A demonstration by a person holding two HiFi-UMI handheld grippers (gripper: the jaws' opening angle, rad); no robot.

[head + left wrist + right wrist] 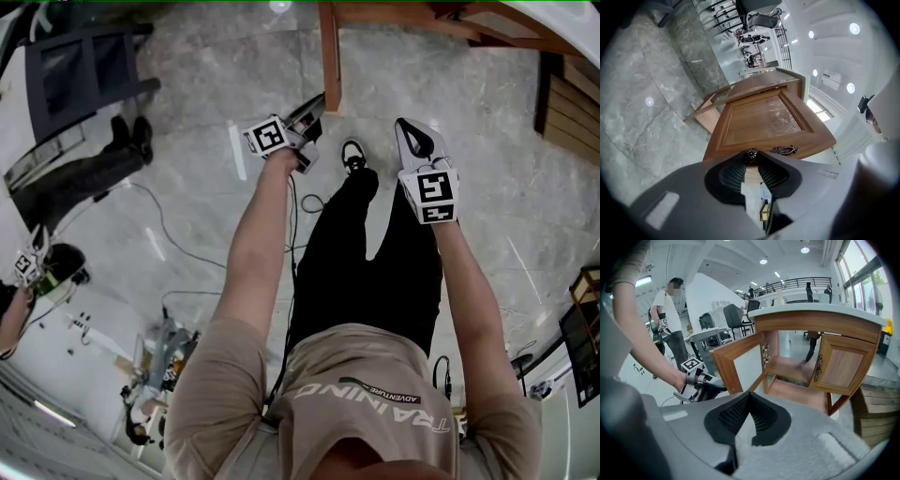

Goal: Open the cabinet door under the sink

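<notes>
We see the left gripper [751, 163] with its dark ribbed jaws set a little apart and their tips closed on the small round dark metal knob [751, 153] of the brown wooden cabinet door with a recessed panel [759, 122]. An ornate dark metal fitting [785, 150] sits just beside the knob on the door's edge. In the right gripper view this door stands open, angled out from the brown wooden cabinet with a pale countertop [820, 322], and shows us its pale inner face and the bare wooden shelf [792, 369] inside. The left gripper is at the door's free edge. The cabinet's other wooden door [843, 366] carries a similar dark fitting. The right gripper [749, 398] hangs well apart from the cabinet, its jaw tips together with nothing between them. Below us lies the grey marbled stone floor [187, 75].
</notes>
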